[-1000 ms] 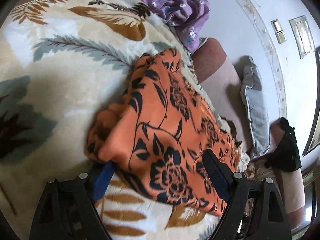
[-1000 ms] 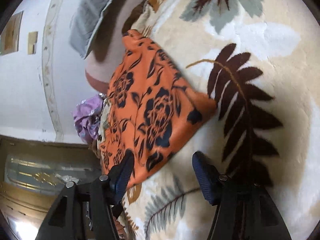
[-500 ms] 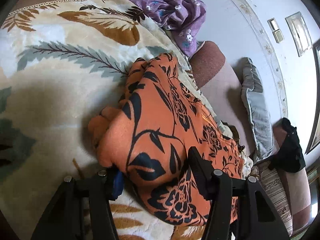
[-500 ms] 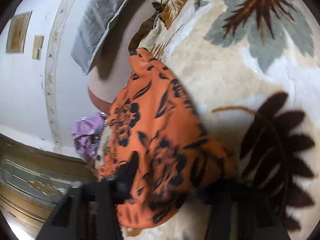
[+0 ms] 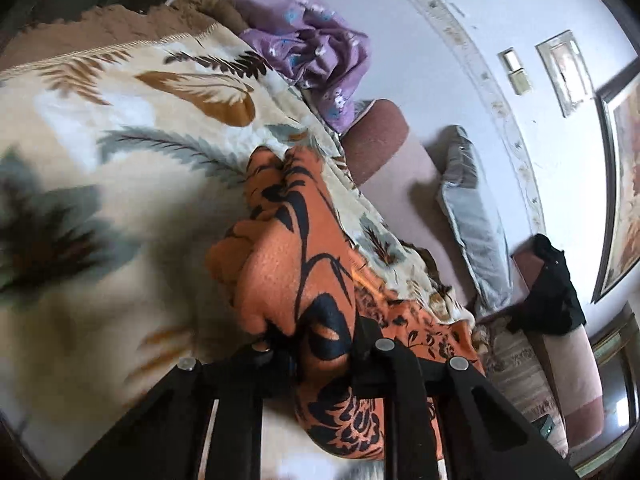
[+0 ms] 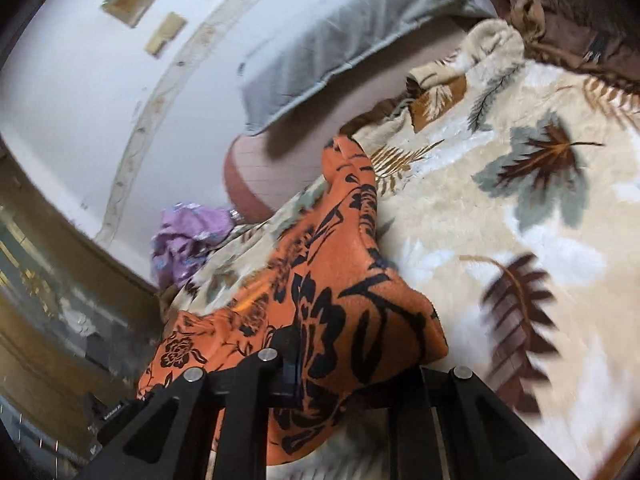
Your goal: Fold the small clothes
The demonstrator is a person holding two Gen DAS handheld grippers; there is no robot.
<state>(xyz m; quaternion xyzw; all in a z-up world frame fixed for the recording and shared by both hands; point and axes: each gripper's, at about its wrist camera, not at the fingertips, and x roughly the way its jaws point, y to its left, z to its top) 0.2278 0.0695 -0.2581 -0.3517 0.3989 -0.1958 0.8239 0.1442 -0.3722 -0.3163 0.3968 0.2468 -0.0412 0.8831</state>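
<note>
I see a cream leaf-patterned plush blanket [image 5: 100, 208], a grey cushion [image 6: 340, 36] and a pale white wall [image 5: 460, 92] beyond.

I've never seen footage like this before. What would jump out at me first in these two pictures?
The bright orange garment with black flowers, bunched and pinched at the near end between the closing jaws of the left hand-held gripper and, in the other view, the right hand-held gripper. It trails across a cream leaf-patterned blanket. Beyond, a crumpled purple cloth lies at the blanket's far edge, near a grey cushion against the wall.

A leaf-patterned cream blanket [image 5: 120, 208] carries the orange floral garment [image 5: 296, 240] (purple cloth [image 5: 312, 52] at its far edge).
</note>
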